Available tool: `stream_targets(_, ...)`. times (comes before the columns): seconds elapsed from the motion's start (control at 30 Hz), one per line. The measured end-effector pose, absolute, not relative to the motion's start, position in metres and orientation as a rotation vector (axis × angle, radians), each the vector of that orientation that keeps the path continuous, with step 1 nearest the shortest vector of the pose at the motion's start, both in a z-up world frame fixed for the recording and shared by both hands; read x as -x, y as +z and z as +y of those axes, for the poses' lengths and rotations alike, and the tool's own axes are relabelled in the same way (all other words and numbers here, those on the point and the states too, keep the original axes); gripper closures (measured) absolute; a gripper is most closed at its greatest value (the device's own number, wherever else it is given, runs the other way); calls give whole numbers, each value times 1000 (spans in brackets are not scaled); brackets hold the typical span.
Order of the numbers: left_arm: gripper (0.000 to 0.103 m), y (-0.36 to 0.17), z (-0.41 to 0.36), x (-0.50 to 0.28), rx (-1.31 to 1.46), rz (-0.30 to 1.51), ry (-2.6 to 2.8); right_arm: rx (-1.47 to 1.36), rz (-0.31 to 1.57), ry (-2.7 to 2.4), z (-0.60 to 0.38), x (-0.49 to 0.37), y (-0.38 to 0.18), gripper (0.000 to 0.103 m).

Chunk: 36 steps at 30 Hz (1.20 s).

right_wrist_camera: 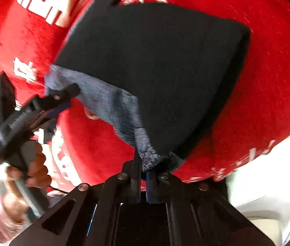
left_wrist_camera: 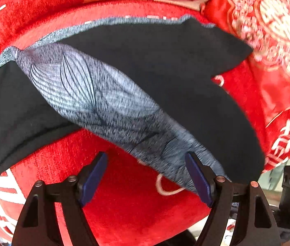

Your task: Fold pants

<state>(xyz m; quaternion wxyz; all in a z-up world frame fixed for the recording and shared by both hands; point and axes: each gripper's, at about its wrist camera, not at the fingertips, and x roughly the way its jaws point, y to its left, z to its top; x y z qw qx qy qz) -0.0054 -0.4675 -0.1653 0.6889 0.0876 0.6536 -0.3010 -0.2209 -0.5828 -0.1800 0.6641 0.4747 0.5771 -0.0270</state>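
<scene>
Our right gripper is pinched tight on the gray waistband of the pants; the cloth bunches over the tips, so we cannot see the pads. Our left gripper has its two blue fingers spread wide apart with nothing between them. In the right view, that left gripper shows at 9 o'clock with its tip right by the waistband, but the blur hides whether it touches.

In the left view, the pants lie on a red blanket, mostly dark, with the gray band running long from 10 o'clock down to 5 o'clock. The dark leg part stretches away toward 2 o'clock. A pale cord loop hangs by the band, near the right finger.

A red pillow with a round pattern sits at 2 o'clock, touching the pants' far edge. White letters on the blanket are cut off at the edges. Our left hand is fuzzy at 8 o'clock.
</scene>
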Motion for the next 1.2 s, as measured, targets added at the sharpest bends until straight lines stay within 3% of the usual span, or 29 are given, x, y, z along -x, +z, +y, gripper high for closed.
stream_targets(0.33,23,-94,-475,-57,-175,1256,-560,-841,1049,7,-710,124,-31,100)
stream_targets(0.47,23,-100,-465,-68,-215,1250,-500,-887,993,-20,-737,88,-16,100)
stream_targets(0.67,23,-120,-458,-68,-262,1269,-444,-533,1084,-124,-754,27,-20,98)
stream_targets(0.7,23,-125,-464,-70,-279,1262,-436,-492,1103,-144,-729,10,-33,90)
stream_targets(0.8,23,-149,-488,-85,-358,1245,-388,-431,1125,-196,-736,-20,-35,40)
stream_targets(0.83,23,-155,-492,-91,-345,1258,-380,-442,1092,-191,-739,-21,-28,28)
stream_targets(0.87,23,-159,-494,-97,-325,1271,-371,-441,1058,-193,-736,-24,-20,26)
stream_targets(1.03,23,-171,-506,-113,-292,1289,-323,-433,1059,-120,-735,0,-4,29)
stream_targets(1.1,23,-176,-511,-117,-301,1296,-309,-406,1155,-117,-724,3,-33,62)
stream_targets(1.13,23,-180,-514,-120,-305,1299,-305,-397,1210,-121,-721,4,-53,69)
stream_targets(1.2,21,-183,-518,-123,-310,1293,-300,-399,1283,-136,-714,-7,-96,71)
